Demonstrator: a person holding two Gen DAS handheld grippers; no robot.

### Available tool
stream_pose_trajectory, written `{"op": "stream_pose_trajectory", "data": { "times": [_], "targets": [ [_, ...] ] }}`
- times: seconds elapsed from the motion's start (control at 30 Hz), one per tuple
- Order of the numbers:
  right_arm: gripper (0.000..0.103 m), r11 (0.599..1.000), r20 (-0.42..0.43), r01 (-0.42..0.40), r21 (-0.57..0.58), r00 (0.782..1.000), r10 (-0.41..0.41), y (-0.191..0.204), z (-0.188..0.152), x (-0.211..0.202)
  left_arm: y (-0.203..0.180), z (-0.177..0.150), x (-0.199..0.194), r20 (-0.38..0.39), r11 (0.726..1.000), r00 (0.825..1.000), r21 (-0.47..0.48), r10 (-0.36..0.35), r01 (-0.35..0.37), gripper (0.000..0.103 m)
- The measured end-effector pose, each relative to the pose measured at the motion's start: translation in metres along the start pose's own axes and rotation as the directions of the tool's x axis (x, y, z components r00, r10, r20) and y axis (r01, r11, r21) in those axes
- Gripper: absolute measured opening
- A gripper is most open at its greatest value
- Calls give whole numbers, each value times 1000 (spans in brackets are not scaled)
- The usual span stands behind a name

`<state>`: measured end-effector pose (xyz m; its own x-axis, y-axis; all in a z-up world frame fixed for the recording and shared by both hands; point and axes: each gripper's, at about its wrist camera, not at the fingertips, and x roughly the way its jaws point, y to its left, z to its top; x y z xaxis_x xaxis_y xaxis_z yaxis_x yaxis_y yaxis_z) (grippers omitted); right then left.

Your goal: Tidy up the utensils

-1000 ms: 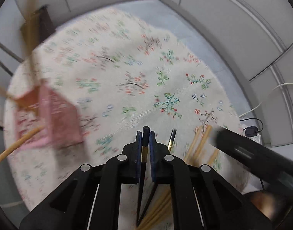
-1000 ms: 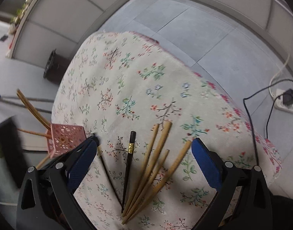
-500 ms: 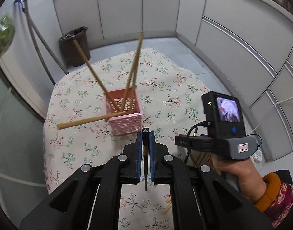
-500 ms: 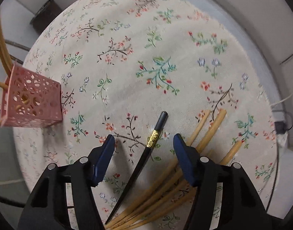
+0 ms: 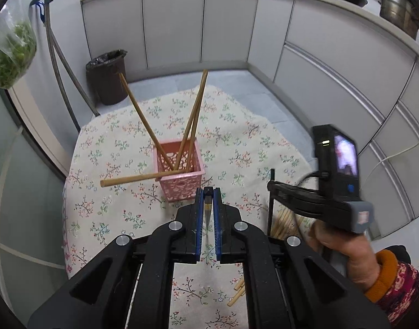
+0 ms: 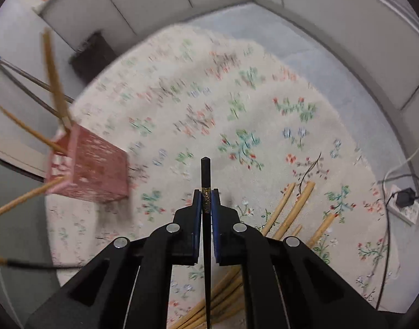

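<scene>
Grey kitchen cabinets are ringing a floral-clothed table [image 5: 121, 148], and on it a pink basket [image 5: 182, 183] is standing with four bamboo chopsticks [image 5: 194, 118] splayed out of it.

Both grippers are clenched on dark chopsticks. In the left gripper [image 5: 208, 200] a black chopstick [image 5: 208, 208] is sitting between the blue pads, its blunt end just peeping past the tips, with the basket directly beyond and close. In the right gripper [image 6: 206, 201] another black stick [image 6: 205, 172] is being pinched at its gold band, the thick end poking forward past the pads and the thin end trailing back under the jaws; from the left view it is hanging upright over the table's right side.

These sticks look light, stiff and lacquered, so probably slippery. Gripping near the thick end, as now, seems sensible, though a long tail could swing.

A loose pile of bamboo sticks [image 6: 291, 211] is lying near the right gripper, on the table's right, well apart from the basket, still to be sorted.
</scene>
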<state>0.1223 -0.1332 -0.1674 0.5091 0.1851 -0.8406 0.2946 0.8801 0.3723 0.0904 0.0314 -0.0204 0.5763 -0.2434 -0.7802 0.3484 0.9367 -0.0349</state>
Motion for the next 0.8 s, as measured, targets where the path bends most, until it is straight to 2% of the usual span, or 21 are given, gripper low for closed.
{"op": "stream_pose_trajectory", "data": {
  "times": [0.13, 0.23, 0.47, 0.67, 0.8],
  "targets": [
    [7, 997, 104, -59, -43, 993, 63, 17, 9, -47, 1, 4, -16, 47, 1000, 999, -7, -23, 24, 6],
    [7, 993, 187, -100, -64, 976, 111, 23, 15, -85, 0, 13, -31, 93, 999, 995, -17, -41, 43, 6],
    [7, 970, 321, -216, -109, 916, 240, 38, 47, -161, 5, 37, -67, 210, 997, 976, -46, -50, 61, 6],
    [7, 942, 378, -309, -131, 863, 336, 50, 77, -198, 21, 60, -86, 286, 993, 958, -105, -21, 53, 6],
    [7, 928, 394, -345, -139, 840, 372, 60, 89, -206, 28, 75, -89, 336, 989, 942, -143, 18, 32, 6]
  ]
}}
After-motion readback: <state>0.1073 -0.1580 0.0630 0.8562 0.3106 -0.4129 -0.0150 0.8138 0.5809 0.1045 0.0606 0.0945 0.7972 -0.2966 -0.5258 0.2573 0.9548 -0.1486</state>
